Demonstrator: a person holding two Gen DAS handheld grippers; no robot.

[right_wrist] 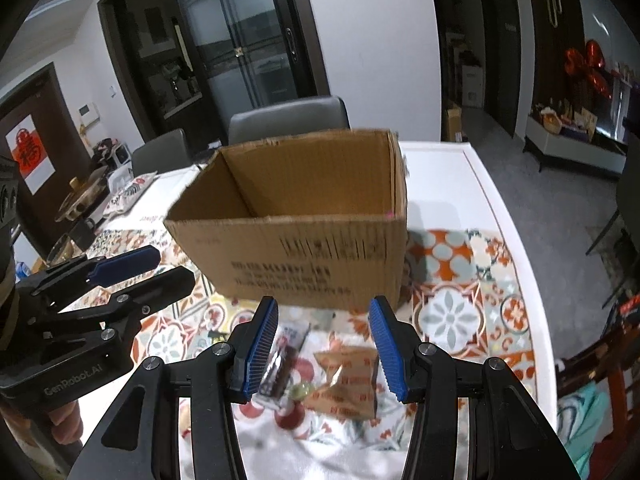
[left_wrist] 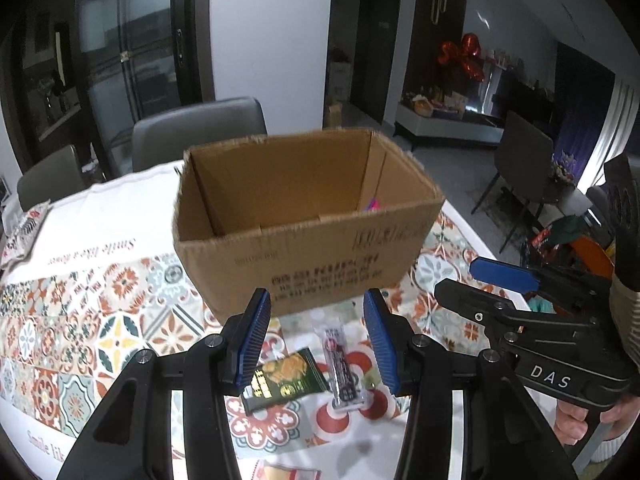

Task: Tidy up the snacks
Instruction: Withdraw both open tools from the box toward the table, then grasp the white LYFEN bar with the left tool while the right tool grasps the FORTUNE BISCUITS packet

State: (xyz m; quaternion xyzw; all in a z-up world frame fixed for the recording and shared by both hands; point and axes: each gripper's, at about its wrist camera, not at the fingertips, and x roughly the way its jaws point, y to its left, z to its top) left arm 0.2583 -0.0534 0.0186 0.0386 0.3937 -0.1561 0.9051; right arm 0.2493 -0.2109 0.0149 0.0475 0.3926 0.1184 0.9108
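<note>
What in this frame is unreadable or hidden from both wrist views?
- Brown cardboard box floor: its near wall hides it in both views; only a pink scrap shows.
- Box print: motion-blurred.
- Orange-and-white packet: cut by left view's bottom edge.

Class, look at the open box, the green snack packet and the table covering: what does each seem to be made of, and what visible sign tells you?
Box: brown corrugated cardboard, matte; ragged cut rim, printed side.
Green snack packet: probably plastic film, slightly glossy, printed.
Table covering: likely cloth or vinyl, with a printed tile pattern; cannot tell which.
</note>
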